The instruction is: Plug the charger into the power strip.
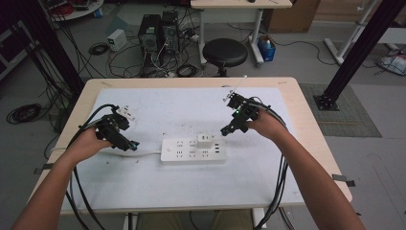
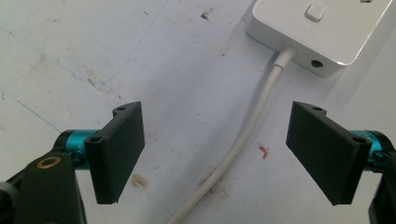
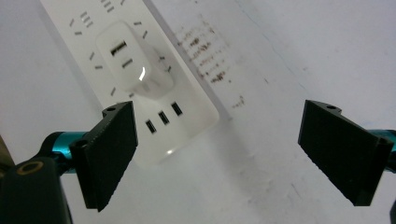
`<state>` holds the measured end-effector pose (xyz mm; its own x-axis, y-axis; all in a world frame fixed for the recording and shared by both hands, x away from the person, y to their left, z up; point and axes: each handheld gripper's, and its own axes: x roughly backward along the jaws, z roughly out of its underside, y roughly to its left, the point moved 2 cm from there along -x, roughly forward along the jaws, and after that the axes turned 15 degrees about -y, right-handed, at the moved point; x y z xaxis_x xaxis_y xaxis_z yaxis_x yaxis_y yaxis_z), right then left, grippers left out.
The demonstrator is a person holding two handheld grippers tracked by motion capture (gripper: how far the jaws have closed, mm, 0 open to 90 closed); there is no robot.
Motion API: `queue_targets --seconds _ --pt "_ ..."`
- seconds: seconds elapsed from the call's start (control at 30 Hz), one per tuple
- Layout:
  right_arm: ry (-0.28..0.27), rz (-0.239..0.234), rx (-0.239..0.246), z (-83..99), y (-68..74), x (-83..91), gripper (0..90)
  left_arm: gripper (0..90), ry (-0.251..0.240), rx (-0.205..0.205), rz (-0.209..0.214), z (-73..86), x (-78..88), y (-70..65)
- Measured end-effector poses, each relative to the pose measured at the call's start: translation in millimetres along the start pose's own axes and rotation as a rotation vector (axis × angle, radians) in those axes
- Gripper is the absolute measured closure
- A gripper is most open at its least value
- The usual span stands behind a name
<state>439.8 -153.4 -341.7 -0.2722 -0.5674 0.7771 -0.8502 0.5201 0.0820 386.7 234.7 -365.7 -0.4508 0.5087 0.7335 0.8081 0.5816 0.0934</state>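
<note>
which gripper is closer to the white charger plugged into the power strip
Right. The right gripper hangs open just beside the charger, off its far-right side; the left gripper sits beyond the power strip's left end.

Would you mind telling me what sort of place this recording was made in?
Probably a lab or workshop: two black desktop computer towers stand on the grey floor amid tangled black cables, and black metal frame beams flank the wooden table.

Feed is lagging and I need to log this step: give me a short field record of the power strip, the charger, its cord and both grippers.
strip: white plastic power strip flat on the white table mat
charger: white cube USB charger plugged into the strip
cord: white cord lying between the left jaws, untouched
left gripper: open, empty
right gripper: open, empty, beside the charger
</note>
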Motion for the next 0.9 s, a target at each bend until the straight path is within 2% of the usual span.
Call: queue_targets --seconds 0.03,0.13,0.2,0.4,0.5,0.63,0.67,0.77,0.9 --pt "-0.015 0.033 0.033 1.7 2.0 6.6 0.6 19.5 0.006 -0.005 -0.001 -0.7 0.7 0.0" --pt "-0.015 0.085 0.020 4.2 0.5 14.3 0.6 19.5 -0.003 -0.009 -0.006 -2.3 2.3 -1.9" --pt "-0.001 0.129 0.028 7.5 1.1 20.4 0.6 19.5 -0.004 -0.019 -0.009 -2.9 4.2 -2.8" --pt "-0.030 0.187 -0.004 23.5 2.5 48.9 0.7 19.5 -0.006 -0.032 -0.026 -2.3 8.7 -4.6" --pt "-0.036 0.203 -0.029 37.3 2.1 63.8 0.7 19.5 -0.007 -0.034 -0.037 -3.6 11.2 -5.0" --pt "-0.036 0.217 -0.049 50.0 0.2 74.0 0.7 19.4 -0.008 -0.036 -0.038 -4.2 11.3 -6.6" --pt "-0.047 0.223 -0.075 56.6 -0.5 78.9 0.7 19.4 -0.014 -0.036 -0.036 -4.1 10.8 -7.2" --pt "-0.060 0.223 -0.091 64.0 -1.5 82.6 0.7 19.5 -0.006 -0.030 -0.045 -4.0 10.9 -4.9" --pt "-0.056 0.216 -0.086 71.7 -1.6 82.2 0.7 19.5 -0.005 -0.018 -0.057 -2.9 11.6 -2.9"
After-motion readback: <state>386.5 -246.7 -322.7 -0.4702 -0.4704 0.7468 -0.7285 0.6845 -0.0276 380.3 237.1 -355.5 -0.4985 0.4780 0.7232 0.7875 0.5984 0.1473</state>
